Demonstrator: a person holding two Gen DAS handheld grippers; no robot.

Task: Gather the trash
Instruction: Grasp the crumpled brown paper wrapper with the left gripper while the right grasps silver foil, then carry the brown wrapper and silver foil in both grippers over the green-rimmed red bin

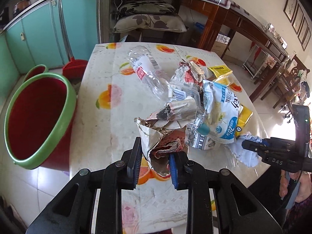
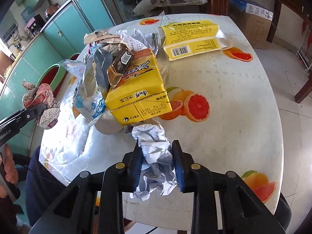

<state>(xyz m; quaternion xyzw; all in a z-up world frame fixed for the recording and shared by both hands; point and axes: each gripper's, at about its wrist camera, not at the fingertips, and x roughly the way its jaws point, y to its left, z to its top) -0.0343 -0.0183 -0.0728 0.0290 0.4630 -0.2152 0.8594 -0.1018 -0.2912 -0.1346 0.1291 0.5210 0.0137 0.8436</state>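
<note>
Both grippers loaded, nearest things first. Left gripper [image 1: 154, 156] pinches a crumpled newspaper wad [image 1: 161, 136], greyish print w/ red patches, soft and springy, bulging out above the pads. Right gripper [image 2: 158, 165] is clamped on a crumpled white paper ball [image 2: 156, 156], thin printed sheet, sharp creases, hanging out both above and below the jaws. No earlier frame to compare, so I only note that both grips look firm.

Step in hand, as I judge it: pick-up done on two pieces, carry to bin comes next. Red bin w/ green rim [image 1: 41, 117] stands on the floor just beside the table's left edge, mouth open and looks empty from here. Next move calls for lifting clear of the pile first, since my wad sits close against the other scraps and could drag them. Then swing left gripper over the rim and release. Right one has farther to go, across the pile.

Farther out on the table [image 2: 224, 97], glossy oilcloth w/ citrus print: yellow drink carton [image 2: 136, 93], stiff, dented, top torn open; blue-white foil snack bag [image 1: 218, 113], crinkly and slick; more torn newspaper behind. Beyond that a clear plastic bottle [image 1: 146, 68], crushed, lying on its side, label on. Flattened yellow box [image 2: 191, 37] lies apart near the far edge. All still to collect.

Light stuff; may cling to pads on release.
</note>
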